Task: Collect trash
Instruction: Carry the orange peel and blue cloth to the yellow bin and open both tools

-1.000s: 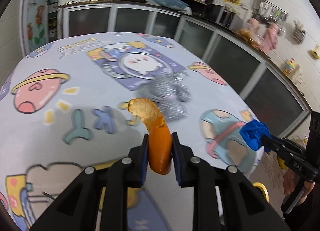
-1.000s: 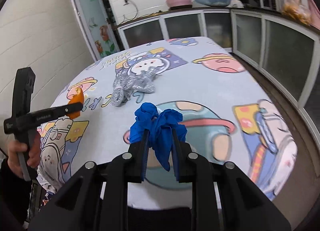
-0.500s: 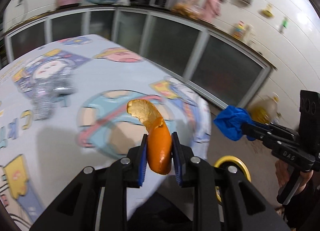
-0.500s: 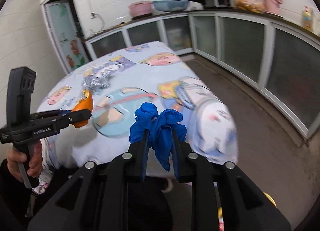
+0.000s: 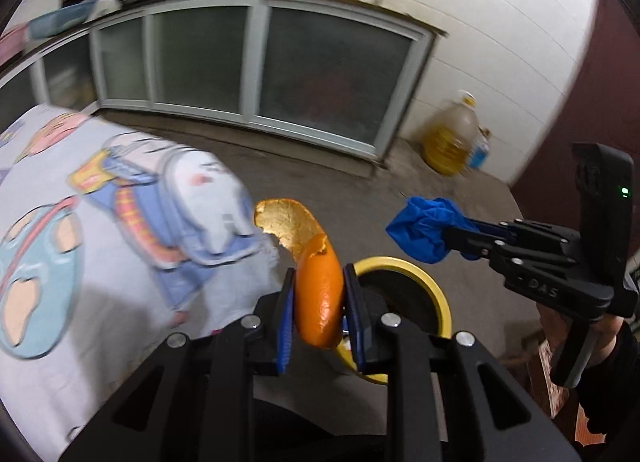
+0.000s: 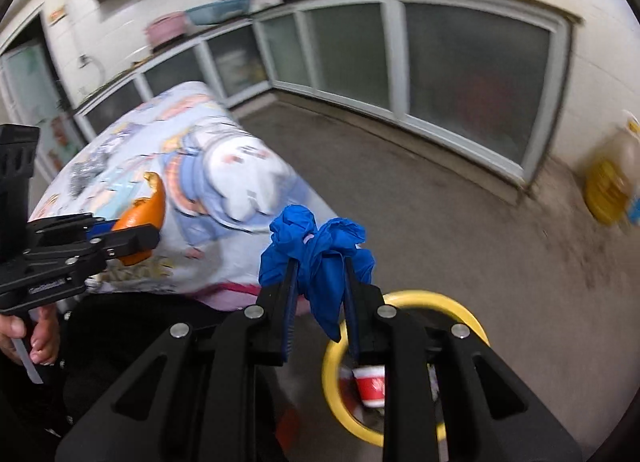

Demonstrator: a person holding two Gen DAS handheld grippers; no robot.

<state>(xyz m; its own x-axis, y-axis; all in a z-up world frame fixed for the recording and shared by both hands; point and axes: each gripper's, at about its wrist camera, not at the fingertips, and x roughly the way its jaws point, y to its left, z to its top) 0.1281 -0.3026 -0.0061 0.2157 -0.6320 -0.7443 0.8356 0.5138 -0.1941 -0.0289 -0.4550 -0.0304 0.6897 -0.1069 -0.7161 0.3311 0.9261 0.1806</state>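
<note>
Left gripper (image 5: 319, 304) clamped on the orange peel (image 5: 316, 294), right gripper (image 6: 320, 294) pinching the crumpled blue glove (image 6: 320, 262), both above the yellow-rimmed trash bin (image 6: 436, 298) on the floor

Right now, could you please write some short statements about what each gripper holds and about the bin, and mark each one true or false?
1. The left gripper is shut on an orange peel. True.
2. The right gripper is empty. False: it is shut on a crumpled blue glove.
3. The yellow-rimmed bin stands on the floor. True.
4. The bin is empty. False: a red paper cup lies inside.
5. The peel is already in the bin. False: it is between the pads.
</note>
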